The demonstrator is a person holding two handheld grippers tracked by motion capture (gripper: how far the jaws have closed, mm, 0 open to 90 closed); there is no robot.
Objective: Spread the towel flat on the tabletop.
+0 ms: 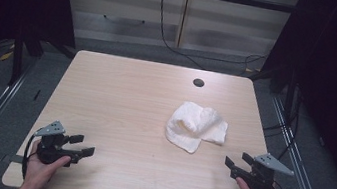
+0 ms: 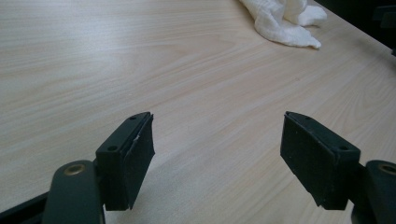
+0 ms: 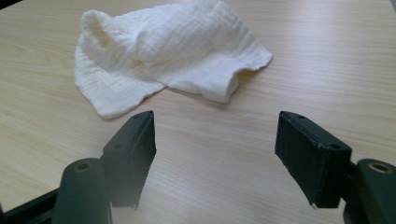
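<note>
Pale wood-grain table [image 1: 120,97], dark curtains at the sides, grey cabinet wall behind. White cloth [image 1: 196,126] lies crumpled right of centre, nearer the right gripper [image 1: 236,163] than the left. Right gripper: jaws spread wide, nothing between them, aimed at the cloth [image 3: 163,56] but apart from it. Left gripper [image 1: 79,145]: jaws also wide, empty, over bare wood, well apart from the cloth [image 2: 285,21]. No readable labels or writing. Both hands sit at the near table edge, grippers pointing inward, approx level w/ the surface.
</note>
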